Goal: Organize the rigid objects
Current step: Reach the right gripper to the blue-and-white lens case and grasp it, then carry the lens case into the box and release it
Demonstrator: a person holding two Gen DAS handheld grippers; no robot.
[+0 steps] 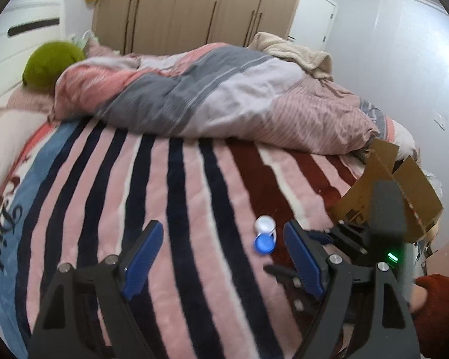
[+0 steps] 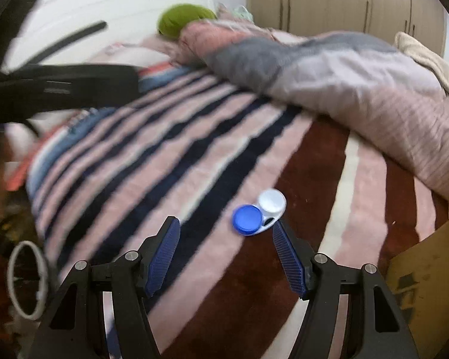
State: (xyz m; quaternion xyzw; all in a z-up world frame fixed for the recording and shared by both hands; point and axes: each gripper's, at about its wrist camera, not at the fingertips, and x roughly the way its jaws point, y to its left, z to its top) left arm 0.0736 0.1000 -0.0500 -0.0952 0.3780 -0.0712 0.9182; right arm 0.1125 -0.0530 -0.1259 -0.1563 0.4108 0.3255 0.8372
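Nearest to us, our left gripper (image 1: 221, 239) hangs over a striped blanket (image 1: 176, 185), its blue-padded fingers spread wide with nothing between them. Our right gripper (image 2: 226, 239) is likewise spread and holding nothing. The contact lens case (image 2: 259, 213), one cap blue and one white, lies flat on the blanket just ahead of the right gripper's right finger, apart from it. In the left wrist view the case (image 1: 265, 234) sits just inside the right finger. A cardboard box (image 1: 389, 191) stands at the bed's right edge. A rumpled duvet (image 1: 212, 89) lies beyond.
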